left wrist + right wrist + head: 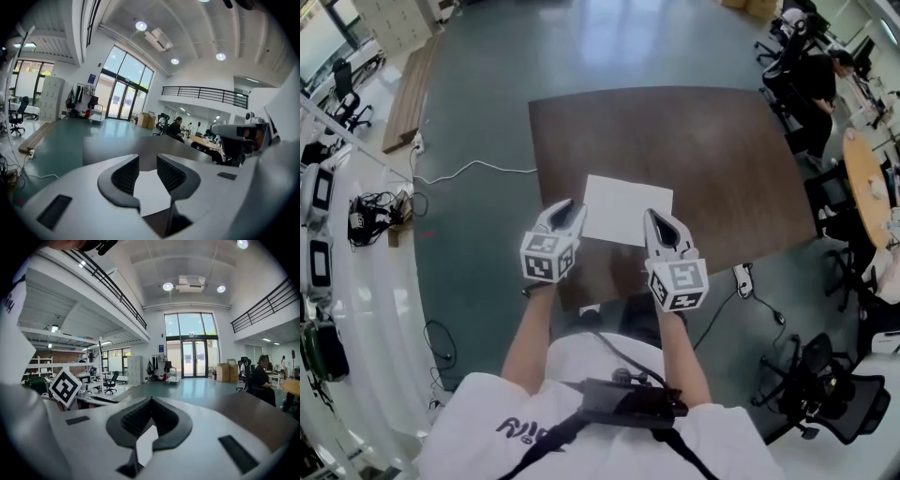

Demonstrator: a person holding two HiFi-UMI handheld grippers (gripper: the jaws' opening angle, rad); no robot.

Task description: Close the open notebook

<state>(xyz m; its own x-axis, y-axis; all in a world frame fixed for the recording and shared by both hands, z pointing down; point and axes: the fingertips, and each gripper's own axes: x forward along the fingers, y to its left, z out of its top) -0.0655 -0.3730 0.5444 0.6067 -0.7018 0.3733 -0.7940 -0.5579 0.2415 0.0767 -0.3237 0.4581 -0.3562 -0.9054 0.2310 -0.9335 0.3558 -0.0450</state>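
The notebook (627, 210) lies flat, white face up, near the front edge of the brown table (703, 150). Whether it is open or shut cannot be told. The left gripper (570, 206) is at its near left corner, jaws a little apart with nothing pinched; the white page shows below the gap. The right gripper (653, 217) is at the near right corner, jaw tips together and empty. Office chairs (825, 394) stand well apart to the right.

Notebook (627, 210) white; table (703, 150) dark brown (faint sheen); floor (487, 112) grey-teal; shirt (487, 441) white, dark lettering
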